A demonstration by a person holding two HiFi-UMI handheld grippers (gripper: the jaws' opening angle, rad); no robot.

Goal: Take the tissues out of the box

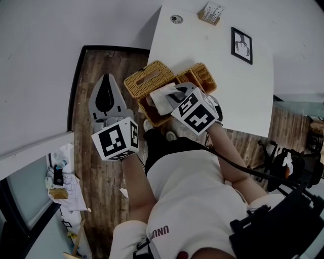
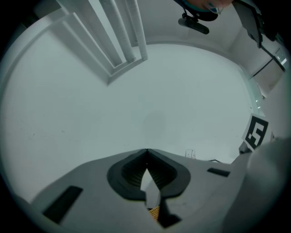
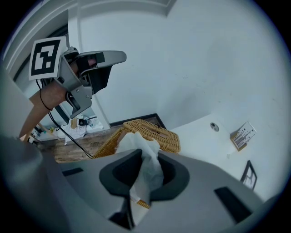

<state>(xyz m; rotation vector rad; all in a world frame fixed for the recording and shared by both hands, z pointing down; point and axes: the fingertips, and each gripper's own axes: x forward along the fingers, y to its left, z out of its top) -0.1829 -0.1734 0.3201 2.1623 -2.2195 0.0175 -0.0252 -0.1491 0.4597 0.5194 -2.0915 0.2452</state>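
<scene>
A woven wicker tissue box (image 1: 150,80) stands at the near edge of the white table (image 1: 217,60), its wall also showing in the right gripper view (image 3: 157,135). My right gripper (image 1: 173,94) hangs over it, pointing steeply down, shut on a white tissue (image 1: 163,97). That tissue (image 3: 146,169) is pinched between the jaws and bunches up above the tips (image 3: 145,154). My left gripper (image 1: 106,96) stays off to the left over the wooden floor, level, away from the box. Its jaws meet at the tips (image 2: 146,151) with nothing in them, facing a bare white wall.
A second wicker basket (image 1: 201,76) sits right of the box. Further back on the table are a black picture frame (image 1: 241,44), a small card holder (image 1: 211,12) and a round fitting (image 1: 176,19). Papers and clutter (image 1: 63,177) lie on the floor, left.
</scene>
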